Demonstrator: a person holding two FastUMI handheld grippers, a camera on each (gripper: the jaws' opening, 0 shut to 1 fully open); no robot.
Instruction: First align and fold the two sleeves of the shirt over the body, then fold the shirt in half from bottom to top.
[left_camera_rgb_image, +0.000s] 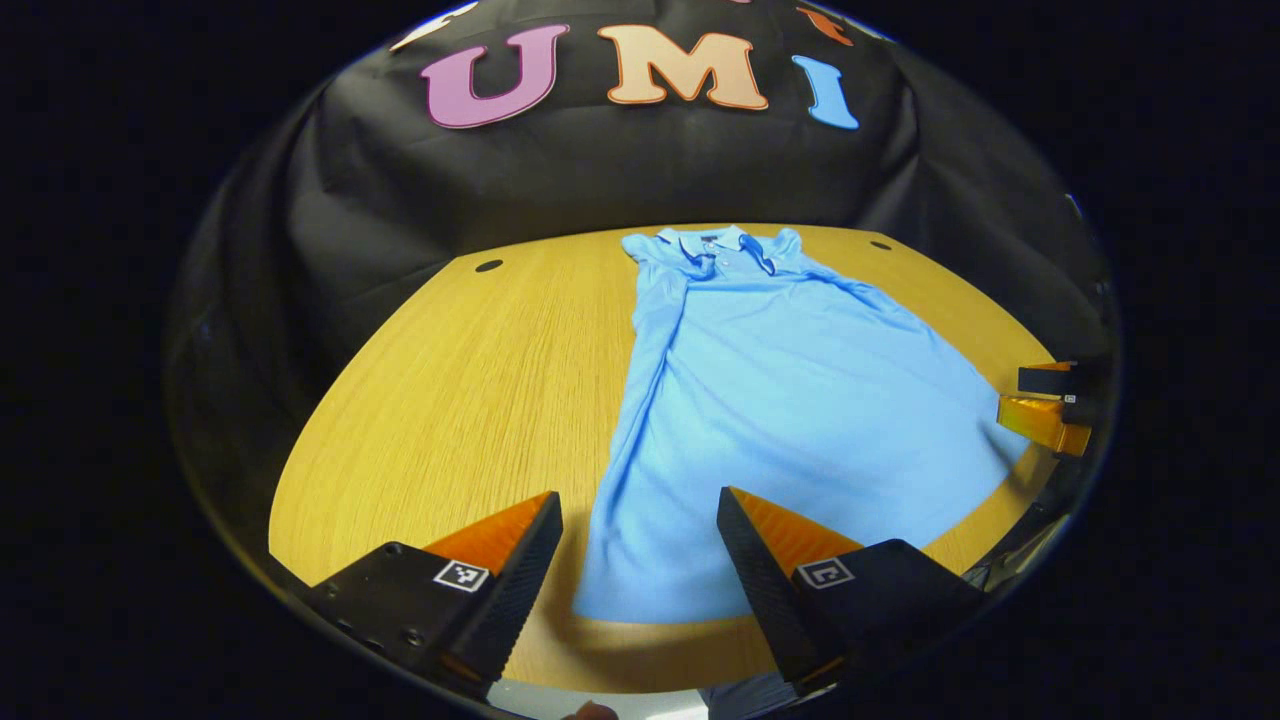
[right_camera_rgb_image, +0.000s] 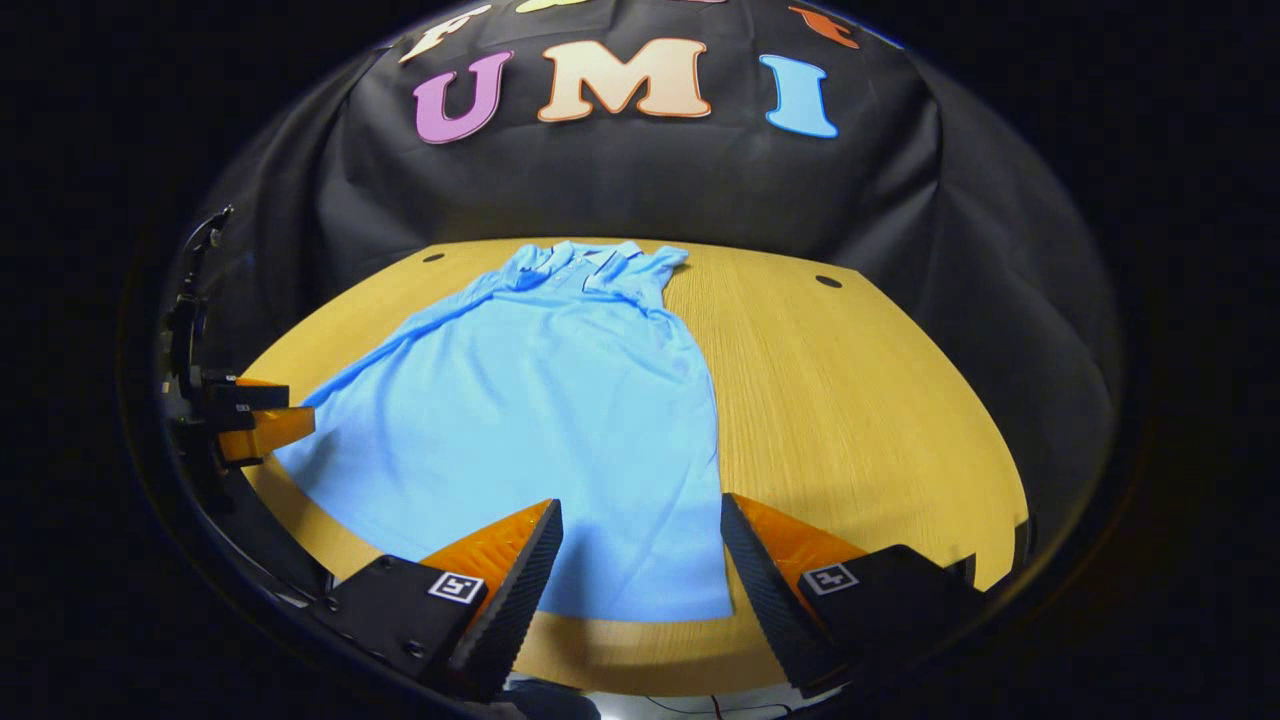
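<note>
Blue cloth: the shirt (left_camera_rgb_image: 790, 400) is light blue, a polo type with a collar (left_camera_rgb_image: 722, 246) and a short button opening at the neck.
Position of shirt: it lies flat on the wooden table (left_camera_rgb_image: 470, 400), collar at the far side near the black wall cloth (left_camera_rgb_image: 560, 170), bottom hem near the grippers.
Sleeves: both seem already folded over the body, because the sides run as long, nearly straight edges from shoulder to hem; some soft wrinkles go along the body.
Hem: it lies near the front edge of the table, unfolded.
Left gripper (left_camera_rgb_image: 640, 510): jaws wide apart, holding nothing; it hovers over the hem corner on its side, and I cannot tell if a finger touches the cloth.
Right gripper (right_camera_rgb_image: 640, 515): jaws also wide apart and empty, over the other hem corner.
Left gripper view: the shirt (left_camera_rgb_image: 790, 400) fills the right part, bare table on the left with a small dark hole (left_camera_rgb_image: 488, 266); the right gripper shows small at the right edge, beside the hem.
Right gripper view: the shirt (right_camera_rgb_image: 540, 420) is in the left part, bare table (right_camera_rgb_image: 860, 400) on the right with a hole (right_camera_rgb_image: 828, 281); the left gripper shows at the left edge, with some of its dark body and a cable above it.
</note>
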